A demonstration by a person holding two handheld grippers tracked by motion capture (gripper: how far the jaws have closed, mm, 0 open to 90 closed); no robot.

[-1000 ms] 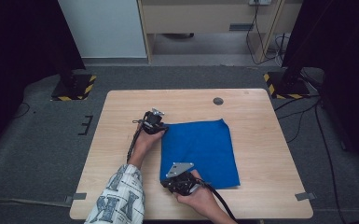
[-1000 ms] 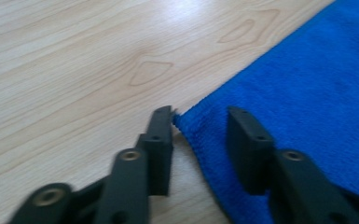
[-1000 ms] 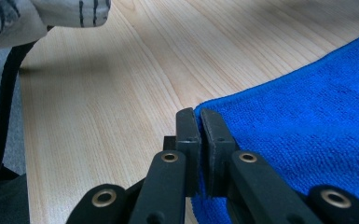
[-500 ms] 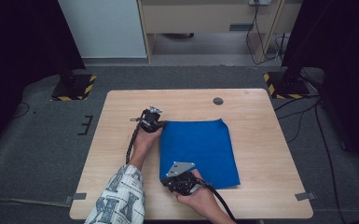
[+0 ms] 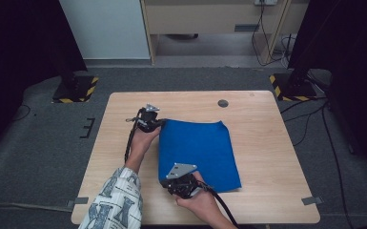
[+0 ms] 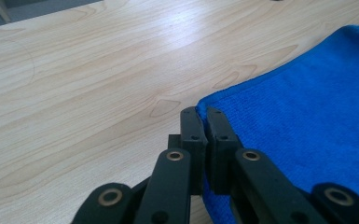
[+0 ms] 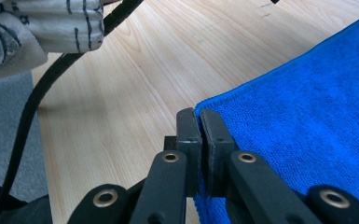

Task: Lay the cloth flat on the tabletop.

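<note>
My left claw [image 6: 200, 122] is clamped on the far left corner of the blue terry cloth [image 5: 198, 150], its jaws having just closed onto that edge. My right claw [image 7: 196, 122] pinches the near left corner of the same cloth. The cloth lies flat on the pale wooden worktop [image 5: 267, 143], a little right of the middle.

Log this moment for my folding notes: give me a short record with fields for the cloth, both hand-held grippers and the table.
cloth: blue cloth, lying flat
left hand-held gripper: shut on the cloth's far left corner
right hand-held gripper: shut on the cloth's near left corner
table: wooden table, a small dark round disc near its far edge
</note>
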